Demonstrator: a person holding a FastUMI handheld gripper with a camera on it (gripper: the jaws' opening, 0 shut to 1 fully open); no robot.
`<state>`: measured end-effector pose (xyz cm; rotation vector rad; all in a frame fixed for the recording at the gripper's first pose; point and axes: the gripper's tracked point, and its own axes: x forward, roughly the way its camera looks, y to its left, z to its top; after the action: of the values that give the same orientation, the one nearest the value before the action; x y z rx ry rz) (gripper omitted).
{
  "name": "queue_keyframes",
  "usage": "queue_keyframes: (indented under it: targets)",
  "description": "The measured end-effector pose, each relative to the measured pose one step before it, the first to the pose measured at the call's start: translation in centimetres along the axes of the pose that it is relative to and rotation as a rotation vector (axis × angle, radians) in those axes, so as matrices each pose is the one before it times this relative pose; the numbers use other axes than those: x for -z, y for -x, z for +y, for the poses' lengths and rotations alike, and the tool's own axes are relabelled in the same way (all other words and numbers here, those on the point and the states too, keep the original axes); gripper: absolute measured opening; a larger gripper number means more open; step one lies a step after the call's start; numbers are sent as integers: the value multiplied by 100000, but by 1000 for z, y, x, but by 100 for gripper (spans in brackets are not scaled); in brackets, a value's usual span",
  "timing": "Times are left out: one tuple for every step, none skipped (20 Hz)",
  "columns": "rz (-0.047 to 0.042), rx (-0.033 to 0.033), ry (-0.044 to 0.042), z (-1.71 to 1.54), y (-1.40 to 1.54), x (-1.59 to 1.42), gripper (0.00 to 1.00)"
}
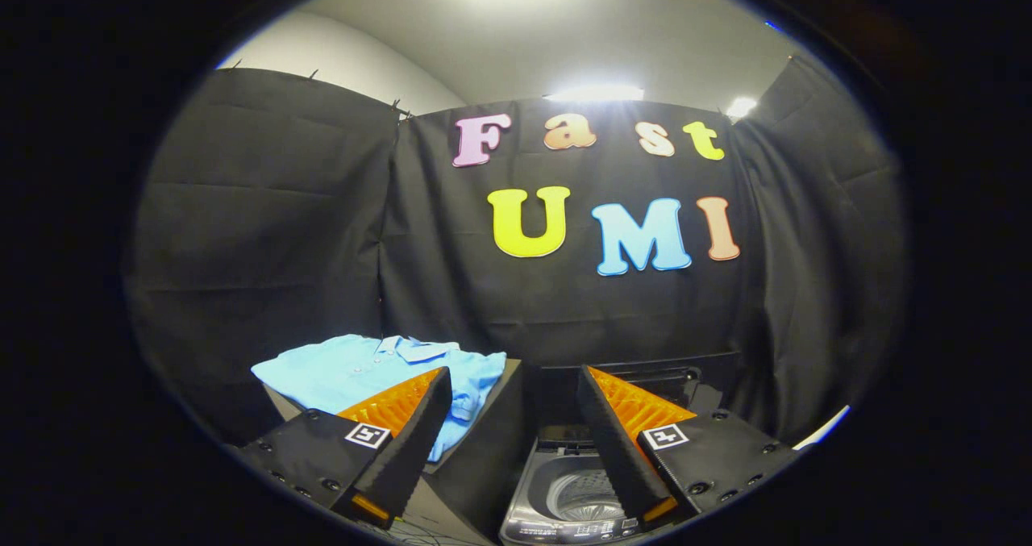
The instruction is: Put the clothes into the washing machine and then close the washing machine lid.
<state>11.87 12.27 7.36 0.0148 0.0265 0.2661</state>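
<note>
Gripper (512, 385) released, fingers spread wide, nothing between them. Held above the scene, looking down and forward. Shirt (363, 368), light blue, lies spread on a dark counter (484, 441), beyond the left finger, which overlaps its near edge in view. Washer (564, 489) sits just beside the counter, lower down, between the fingers toward the right one; lid (645, 377) up, drum (584, 493) exposed. Shirt and washer apart.
</note>
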Motion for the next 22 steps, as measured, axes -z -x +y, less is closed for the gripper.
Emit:
queue_keyframes:
  targets:
    - [805, -1777, 41, 899, -775, -74, 97]
    - [715, -1733, 200, 768, -757, -128, 98]
    - [960, -1341, 464, 803, -699, -62, 98]
    - [863, -1596, 384, 659, -739, -58, 98]
    - [1215, -1709, 281, 778, -846, 112, 98]
    - [1179, -1456, 346, 738, -698, -2, 98]
    - [1149, -1275, 360, 721, -725, 17, 98]
    - [1446, -1508, 239, 685, -694, 61, 98]
    - [1453, -1452, 88, 787, -769, 228, 98]
    - [1166, -1500, -34, 703, -608, 79, 98]
    - [1378, -1304, 47, 725, -662, 89, 98]
    - [1229, -1390, 30, 646, -558, 61, 98]
    - [1299, -1200, 34, 747, -565, 146, 98]
    - [1576, -1239, 67, 592, -587, 132, 98]
    - [1519, -1128, -21, 683, -642, 125, 98]
    - [1701, -1065, 61, 500, -573, 59, 98]
    - [2067, -1121, -33, 528, -639, 145, 98]
    - [2072, -1015, -117, 442, -585, 100, 98]
    - [2224, -771, 46, 429, -622, 204, 98]
    - [2138, -764, 11, 343, -627, 39, 98]
    - [2119, -655, -19, 321, -605, 207, 98]
    - [2118, -740, -92, 250, -563, 135, 98]
